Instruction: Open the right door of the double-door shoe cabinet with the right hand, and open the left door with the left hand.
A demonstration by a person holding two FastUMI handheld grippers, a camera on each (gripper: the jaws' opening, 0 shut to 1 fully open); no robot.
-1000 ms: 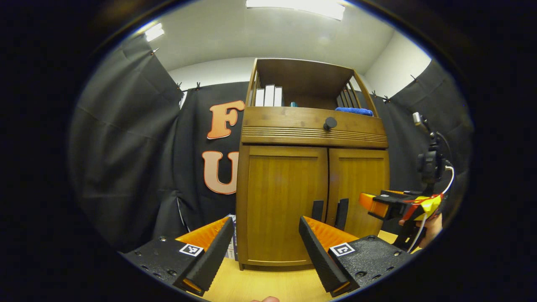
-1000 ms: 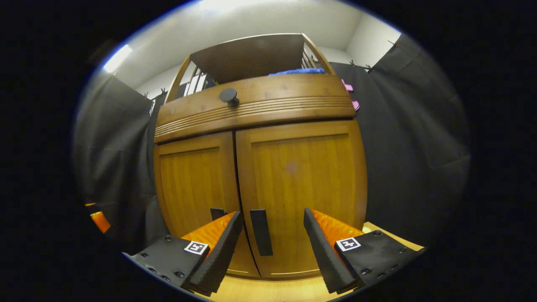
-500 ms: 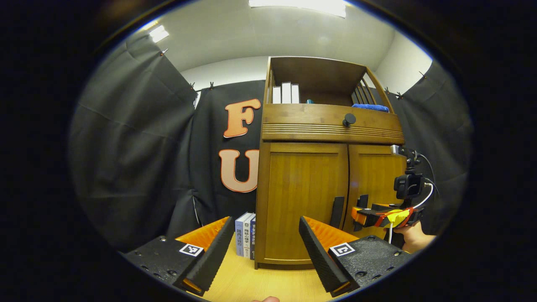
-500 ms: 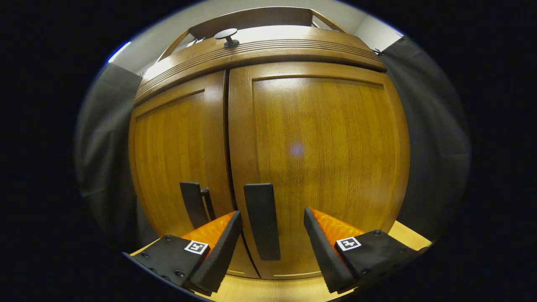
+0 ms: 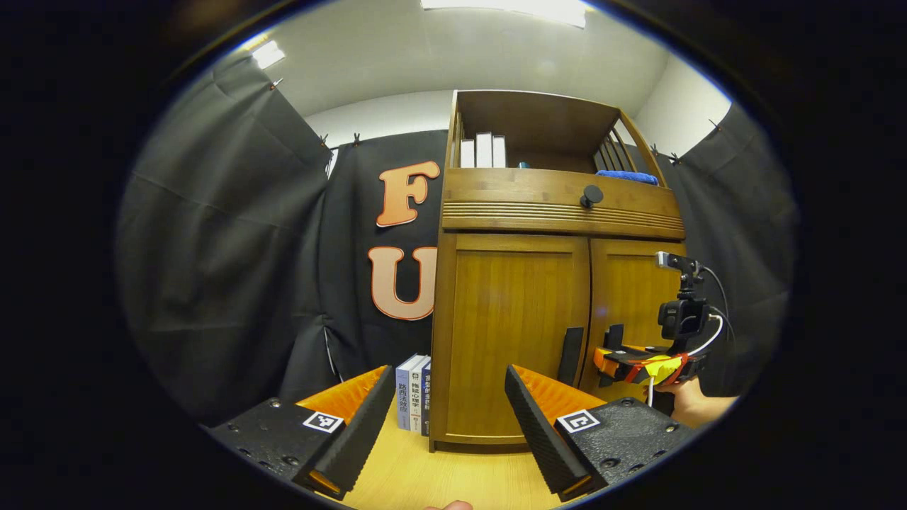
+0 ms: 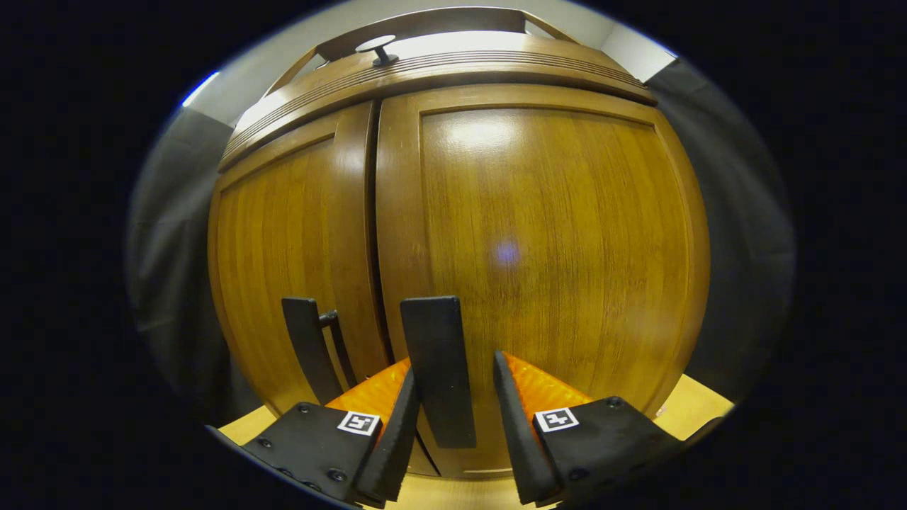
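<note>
1. The shoe cabinet (image 5: pixel 510 340) is seen standing on a pale wooden floor against the booth wall, both doors shut.
2. The right door (image 6: pixel 538 241) is judged rigid and hinged; a flat, stiff, probably smooth right handle (image 6: pixel 439 368) is offered near its inner edge, the natural hold.
3. The right gripper (image 6: pixel 453 418) is held around that handle, fingers parted, apparently not yet pressing.
4. The left handle (image 5: pixel 570 346) on the left door (image 5: pixel 510 333) is left untouched.
5. The left gripper (image 5: pixel 450 418) is held open, well back.
6. Books (image 5: pixel 414 393) are stood beside the cabinet.
</note>
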